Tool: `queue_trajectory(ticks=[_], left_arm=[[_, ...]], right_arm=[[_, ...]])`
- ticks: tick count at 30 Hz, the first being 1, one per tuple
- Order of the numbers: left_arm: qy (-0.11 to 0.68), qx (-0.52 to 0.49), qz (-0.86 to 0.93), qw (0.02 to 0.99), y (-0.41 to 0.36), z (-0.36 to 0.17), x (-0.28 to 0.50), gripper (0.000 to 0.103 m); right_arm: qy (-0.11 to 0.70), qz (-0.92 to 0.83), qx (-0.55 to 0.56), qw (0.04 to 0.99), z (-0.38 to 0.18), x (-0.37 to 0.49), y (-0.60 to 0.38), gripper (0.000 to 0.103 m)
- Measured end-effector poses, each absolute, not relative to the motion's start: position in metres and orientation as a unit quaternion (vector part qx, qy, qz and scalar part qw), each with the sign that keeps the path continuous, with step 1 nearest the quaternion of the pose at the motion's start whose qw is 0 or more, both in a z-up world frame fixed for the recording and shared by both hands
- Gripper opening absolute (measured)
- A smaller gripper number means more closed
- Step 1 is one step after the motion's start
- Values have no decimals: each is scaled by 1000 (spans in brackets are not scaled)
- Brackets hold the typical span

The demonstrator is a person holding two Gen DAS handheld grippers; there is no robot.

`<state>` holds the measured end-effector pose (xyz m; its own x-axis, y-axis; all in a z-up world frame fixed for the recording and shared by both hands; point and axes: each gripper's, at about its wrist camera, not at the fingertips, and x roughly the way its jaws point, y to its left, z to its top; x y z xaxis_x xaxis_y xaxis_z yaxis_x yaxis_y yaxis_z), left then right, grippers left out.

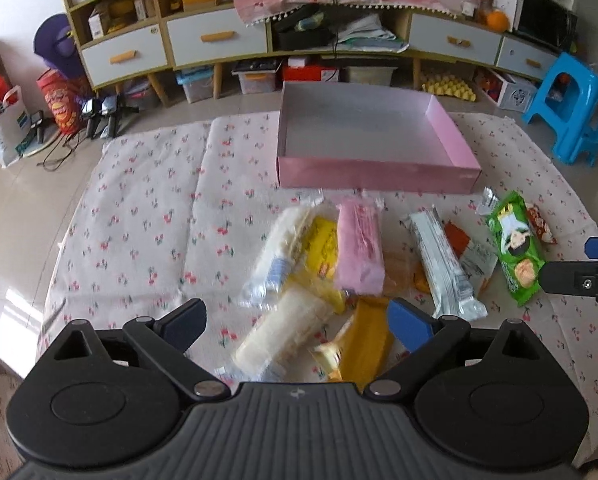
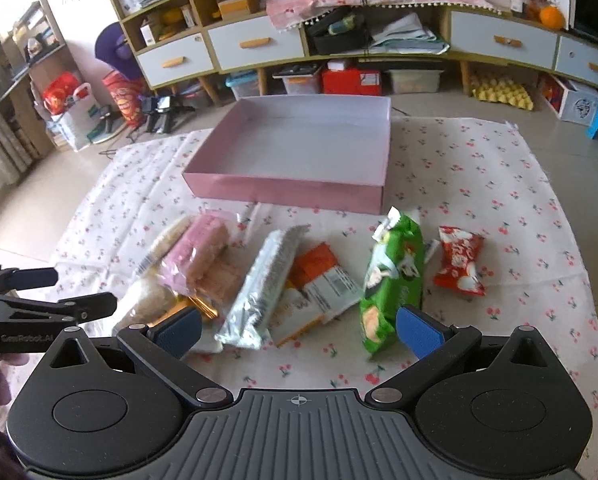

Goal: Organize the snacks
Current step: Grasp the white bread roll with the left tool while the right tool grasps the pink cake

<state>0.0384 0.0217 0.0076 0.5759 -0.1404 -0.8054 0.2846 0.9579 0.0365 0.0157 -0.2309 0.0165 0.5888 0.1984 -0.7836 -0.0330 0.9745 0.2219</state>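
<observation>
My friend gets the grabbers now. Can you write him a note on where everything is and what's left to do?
Left tool: open, holding nothing, over the pile of wafer packs.
Right tool: open, holding nothing, over the silver pack and orange pack.
Pink box: on the cherry cloth behind the snacks, with nothing inside.
Green biscuit pack and red packet: on the cloth, at the right.
Done: no snack is in the box.
Left: probably put every snack into the box.
</observation>
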Motion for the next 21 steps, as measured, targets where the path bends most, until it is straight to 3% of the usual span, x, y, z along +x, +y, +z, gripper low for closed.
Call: queue_trajectory(ticks=[8, 13, 21], left_arm=[[420, 42, -161, 892, 39, -4, 73, 93], [401, 59, -177, 897, 52, -20, 93, 85], [440, 13, -202, 875, 63, -41, 107, 70]], right_arm=[[433, 116, 165, 879, 9, 38, -234, 102], [429, 134, 211, 868, -7, 59, -231, 101], [428, 154, 257, 852, -18, 88, -203, 90]])
